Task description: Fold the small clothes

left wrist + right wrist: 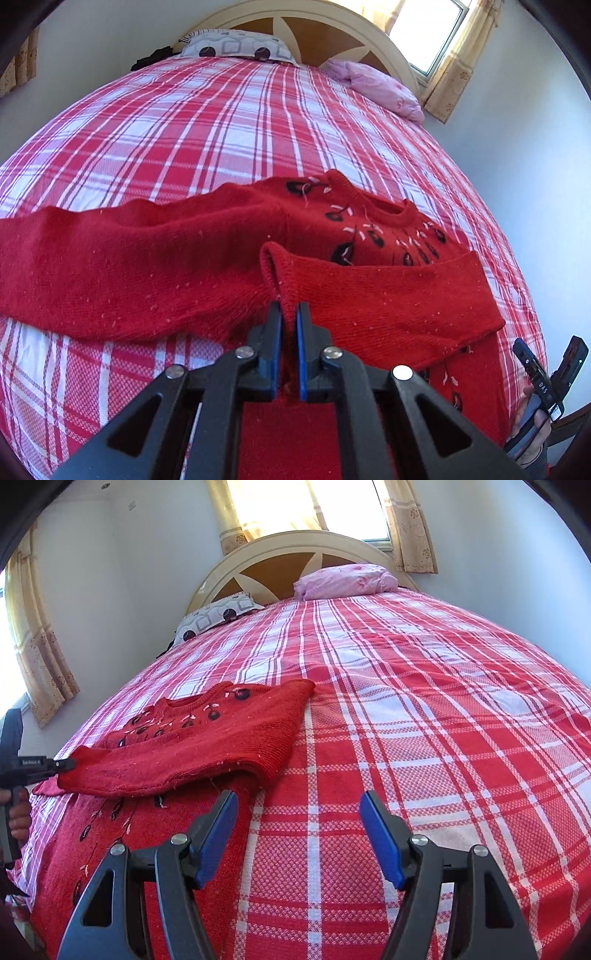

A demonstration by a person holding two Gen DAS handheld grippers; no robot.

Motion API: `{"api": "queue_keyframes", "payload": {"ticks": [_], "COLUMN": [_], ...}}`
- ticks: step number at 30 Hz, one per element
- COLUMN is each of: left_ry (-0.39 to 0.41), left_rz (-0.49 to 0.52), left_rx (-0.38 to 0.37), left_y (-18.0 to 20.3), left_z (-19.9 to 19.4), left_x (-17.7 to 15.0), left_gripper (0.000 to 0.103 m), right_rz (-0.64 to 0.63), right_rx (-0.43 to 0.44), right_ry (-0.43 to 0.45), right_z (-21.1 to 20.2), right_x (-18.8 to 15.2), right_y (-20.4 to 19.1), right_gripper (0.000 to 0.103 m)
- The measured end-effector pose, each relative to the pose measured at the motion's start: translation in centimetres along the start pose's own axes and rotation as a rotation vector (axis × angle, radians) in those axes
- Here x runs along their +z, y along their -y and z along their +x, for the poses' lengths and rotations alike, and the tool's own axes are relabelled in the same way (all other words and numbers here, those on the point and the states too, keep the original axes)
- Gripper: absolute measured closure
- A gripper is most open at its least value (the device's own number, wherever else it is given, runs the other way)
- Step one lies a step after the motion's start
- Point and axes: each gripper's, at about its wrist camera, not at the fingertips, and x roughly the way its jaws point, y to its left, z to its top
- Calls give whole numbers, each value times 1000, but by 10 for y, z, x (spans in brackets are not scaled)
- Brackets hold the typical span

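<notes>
A small red knitted sweater (pixel 155 266) with dark flower embroidery lies on the plaid bed. One sleeve (pixel 388 295) is folded across its chest. My left gripper (pixel 288 314) is shut on the ribbed cuff (pixel 275 269) of that sleeve, just above the sweater body. In the right wrist view the sweater (pixel 207 738) lies at the left with the sleeve across it. My right gripper (pixel 299 812) is open and empty, over the bedspread just right of the sweater's lower body (pixel 122 842). The right gripper also shows at the left wrist view's right edge (pixel 546 373).
The bed has a red, white and pink plaid cover (pixel 424 720). A patterned pillow (pixel 218 614) and a pink pillow (pixel 343 579) lie by the curved headboard (pixel 280 559). Curtained windows (pixel 280 502) are behind. The wall runs along the bed's right side.
</notes>
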Motion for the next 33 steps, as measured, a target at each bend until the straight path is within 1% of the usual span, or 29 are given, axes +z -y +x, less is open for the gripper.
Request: {"api": "queue_keyframes", "payload": {"ticks": [2,5,6,7,9,11,13,14,16,18,19,20,21,22,23,25,26,27,28,30,33], "left_ry": [2,-21,-30,-34,-30,-27,-23,-11,33,59,59,49,31,17,5,-2,4,8,14,24,28], "left_rz": [16,25,28,28,14,8,32,50,100,132,147,153,155,152,144,114,106,107,123,144,142], "left_rx": [16,30,44,62,60,56,49,57,83,114,147,185,227,252,264,252,245,243,251,263,246], "left_y": [-1,-5,-7,-8,-10,-9,-4,-1,6,10,10,9,6,4,1,-10,-12,-14,-16,-17,-23], "left_z": [3,15,20,25,27,22,13,9,-3,-7,-6,0,7,12,16,20,19,18,18,17,13], "left_x": [-4,-9,-11,-13,-17,-20,-23,-24,-27,-28,-28,-27,-25,-26,-26,-30,-31,-32,-32,-34,-35], "left_gripper": [95,95,92,88,87,79,64,60,45,38,38,38,38,38,38,33,32,29,26,22,21], "right_rz": [4,1,-2,-4,-7,-7,-10,-24,-68,-151,-190,-228,-262,-284,-294,-267,-234,-218,-227,-272,-256], "right_rx": [-2,-2,-3,-3,-4,-6,-6,5,36,57,70,92,113,122,119,107,141,170,175,168,170], "right_ry": [-13,-31,-36,-38,-38,-32,-11,-1,20,47,46,24,-21,-58,-89,-155,-220,-262,-268,-247,-233], "right_z": [3,6,7,8,8,6,0,-3,-9,-12,-11,-6,4,14,25,49,62,69,71,65,54], "right_x": [-1,-2,-2,-2,-3,-3,-1,1,6,13,16,21,26,29,31,31,26,21,17,12,15], "right_y": [1,1,0,0,-1,-1,-2,-6,-17,-38,-49,-61,-71,-79,-85,-84,-81,-82,-83,-88,-88], "right_gripper": [34,34,34,34,34,34,34,34,34,34,34,34,34,34,34,34,33,32,31,31,31]}}
